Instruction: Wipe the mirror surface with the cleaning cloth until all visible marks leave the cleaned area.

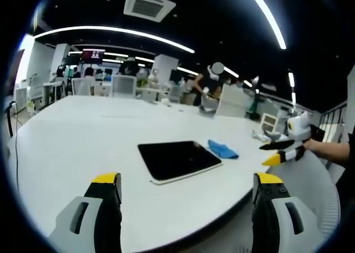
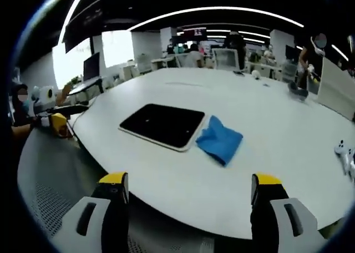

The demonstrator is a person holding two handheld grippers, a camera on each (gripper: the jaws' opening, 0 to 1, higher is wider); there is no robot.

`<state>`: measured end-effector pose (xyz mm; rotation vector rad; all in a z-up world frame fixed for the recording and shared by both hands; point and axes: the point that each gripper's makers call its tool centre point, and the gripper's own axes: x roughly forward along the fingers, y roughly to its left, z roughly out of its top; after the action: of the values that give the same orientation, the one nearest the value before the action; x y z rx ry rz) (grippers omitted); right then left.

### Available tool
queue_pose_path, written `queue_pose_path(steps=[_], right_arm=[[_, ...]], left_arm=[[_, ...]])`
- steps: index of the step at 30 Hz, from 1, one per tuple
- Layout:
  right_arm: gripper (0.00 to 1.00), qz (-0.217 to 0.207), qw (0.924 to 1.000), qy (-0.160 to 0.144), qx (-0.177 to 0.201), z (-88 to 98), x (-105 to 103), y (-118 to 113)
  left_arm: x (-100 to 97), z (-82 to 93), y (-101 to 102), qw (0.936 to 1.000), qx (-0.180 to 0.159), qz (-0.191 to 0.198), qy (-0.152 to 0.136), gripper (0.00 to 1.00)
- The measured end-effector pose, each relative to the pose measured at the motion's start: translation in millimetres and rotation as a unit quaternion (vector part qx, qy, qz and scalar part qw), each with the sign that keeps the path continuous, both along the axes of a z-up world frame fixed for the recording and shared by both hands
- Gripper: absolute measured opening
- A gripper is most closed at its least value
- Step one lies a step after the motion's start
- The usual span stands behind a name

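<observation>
A dark mirror [image 1: 177, 160] in a thin white frame lies flat on the white table [image 1: 83, 136], with a crumpled blue cleaning cloth [image 1: 223, 149] touching its far right corner. My left gripper [image 1: 187, 179] hovers open at the table's near edge, short of the mirror, nothing between its jaws. My right gripper [image 1: 273, 153] comes in from the right, held by a hand, beside the cloth. In the right gripper view the mirror [image 2: 163, 124] and cloth [image 2: 220, 140] lie ahead of my open, empty right gripper [image 2: 189, 179]. The left gripper [image 2: 58, 120] shows far left.
A small white device [image 2: 345, 153] lies at the table's right edge. Grey mesh chair backs [image 2: 50, 181] [image 1: 316, 192] stand below the table edge. Desks, chairs and people fill the far background. A black cable [image 1: 11, 120] hangs at the left.
</observation>
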<state>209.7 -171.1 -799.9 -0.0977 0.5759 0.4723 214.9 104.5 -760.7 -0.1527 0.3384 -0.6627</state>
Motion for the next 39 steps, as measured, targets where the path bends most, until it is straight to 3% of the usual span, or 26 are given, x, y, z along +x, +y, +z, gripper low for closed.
queue_pose_path(steps=[3, 17, 19, 22, 31, 39], right_arm=[[0.9, 0.007, 0.9998, -0.006, 0.016, 4.3, -1, 4], [0.9, 0.009, 0.9997, 0.012, 0.019, -0.3, -4, 3], [0.9, 0.0, 0.9999, 0.014, 0.004, -1.5, -3, -2], [0.89, -0.003, 0.9999, 0.004, 0.012, 1.7, -1, -2], [0.89, -0.033, 0.9992, 0.02, -0.001, -3.7, -2, -13], [0.87, -0.033, 0.9991, 0.025, 0.007, -4.9, 0, -13]], left_arm=[[0.6, -1.4, 1, 1.0, 0.002, 0.001, 0.005, 0.99], [2.0, -2.3, 4, 0.9999, 0.004, 0.014, 0.008, 0.99], [2.7, -1.3, 5, 0.9998, 0.001, 0.018, 0.007, 0.99], [2.8, -3.1, 7, 0.9996, 0.003, 0.024, 0.012, 0.99], [1.6, -2.6, 4, 0.9998, 0.0, 0.015, 0.012, 0.99], [3.5, 0.0, 5, 0.9997, -0.002, 0.022, 0.004, 0.99]])
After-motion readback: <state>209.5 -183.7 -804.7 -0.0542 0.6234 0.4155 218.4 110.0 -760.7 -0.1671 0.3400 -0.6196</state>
